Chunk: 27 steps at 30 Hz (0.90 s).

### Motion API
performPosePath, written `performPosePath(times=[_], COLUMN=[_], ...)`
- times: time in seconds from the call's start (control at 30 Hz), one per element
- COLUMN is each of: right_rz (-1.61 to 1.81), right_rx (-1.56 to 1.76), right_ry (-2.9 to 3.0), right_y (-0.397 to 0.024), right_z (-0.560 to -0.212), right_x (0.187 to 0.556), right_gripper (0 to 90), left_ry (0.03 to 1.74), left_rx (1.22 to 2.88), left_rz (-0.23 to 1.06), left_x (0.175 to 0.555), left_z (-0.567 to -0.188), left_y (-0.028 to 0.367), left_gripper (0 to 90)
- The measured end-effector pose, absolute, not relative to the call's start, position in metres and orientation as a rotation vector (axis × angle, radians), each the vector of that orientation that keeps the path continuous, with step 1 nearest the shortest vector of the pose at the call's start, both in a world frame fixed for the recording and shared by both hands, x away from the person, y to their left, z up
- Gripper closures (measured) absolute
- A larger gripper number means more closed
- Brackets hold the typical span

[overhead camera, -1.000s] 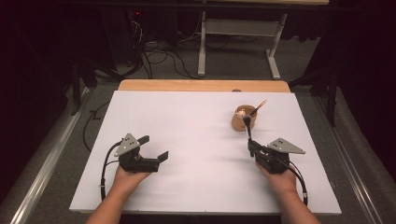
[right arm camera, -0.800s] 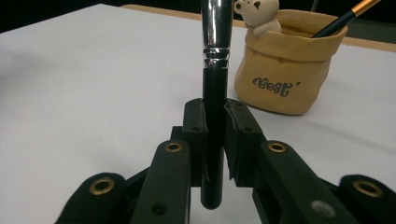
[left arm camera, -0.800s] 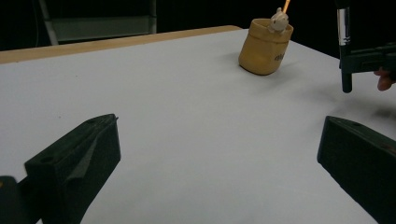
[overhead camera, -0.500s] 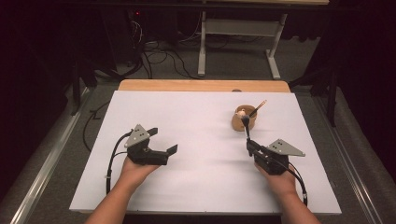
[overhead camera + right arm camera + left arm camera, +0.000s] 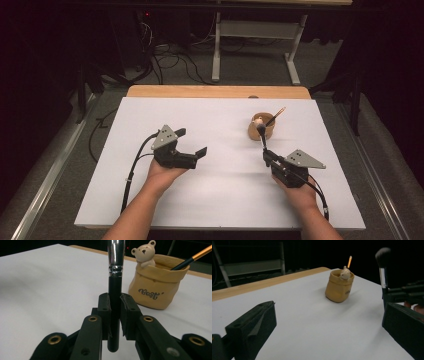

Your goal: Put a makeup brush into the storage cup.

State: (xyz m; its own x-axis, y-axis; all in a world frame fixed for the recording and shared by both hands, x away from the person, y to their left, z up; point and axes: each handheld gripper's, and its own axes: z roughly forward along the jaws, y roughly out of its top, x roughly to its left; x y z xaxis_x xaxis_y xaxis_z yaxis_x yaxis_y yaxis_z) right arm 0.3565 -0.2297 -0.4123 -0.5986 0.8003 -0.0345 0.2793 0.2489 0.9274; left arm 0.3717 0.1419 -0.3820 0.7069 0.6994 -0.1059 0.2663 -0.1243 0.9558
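Note:
My right gripper (image 5: 267, 156) (image 5: 115, 300) is shut on the black handle of a makeup brush (image 5: 114, 277). The brush stands upright, and its dark bristle head (image 5: 260, 129) (image 5: 382, 255) is close in front of a tan pouch-shaped holder (image 5: 261, 131) (image 5: 339, 286) (image 5: 157, 287). The holder carries a small bear figure (image 5: 145, 252) on its rim and an orange-handled brush (image 5: 192, 257) (image 5: 276, 116) leaning inside. My left gripper (image 5: 192, 142) (image 5: 327, 312) hovers left of centre, jaws wide open and empty, pointing toward the holder.
A white sheet (image 5: 220, 200) covers the table, with a wooden strip (image 5: 215, 91) along its far edge. Beyond it stand a metal frame (image 5: 250, 35) and cables on a dark floor. A cable (image 5: 132, 170) trails from the left gripper.
My left hand has moved right and away from the near edge, rising slightly. The right hand and its brush have stayed in place.

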Motion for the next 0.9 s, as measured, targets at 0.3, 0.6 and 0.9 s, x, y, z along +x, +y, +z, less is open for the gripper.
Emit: performPosePath(times=[0.3,0.6,0.9], right_rz=[1.355,1.362,1.371], right_rx=[0.987,0.922,0.883], right_ry=[1.995,2.009,2.01], right_y=[-0.225,-0.206,-0.18], right_z=[-0.408,-0.401,-0.391], right_x=[0.359,0.367,0.375], right_gripper=[81.9,81.8,81.8], left_ry=[0.775,0.785,0.789], left_rx=[1.716,1.704,1.685], left_rz=[0.43,0.423,0.412], left_x=[0.362,0.363,0.363], left_z=[-0.389,-0.392,-0.392], left_y=[0.14,0.14,0.142], left_gripper=[0.2,0.2,0.3])
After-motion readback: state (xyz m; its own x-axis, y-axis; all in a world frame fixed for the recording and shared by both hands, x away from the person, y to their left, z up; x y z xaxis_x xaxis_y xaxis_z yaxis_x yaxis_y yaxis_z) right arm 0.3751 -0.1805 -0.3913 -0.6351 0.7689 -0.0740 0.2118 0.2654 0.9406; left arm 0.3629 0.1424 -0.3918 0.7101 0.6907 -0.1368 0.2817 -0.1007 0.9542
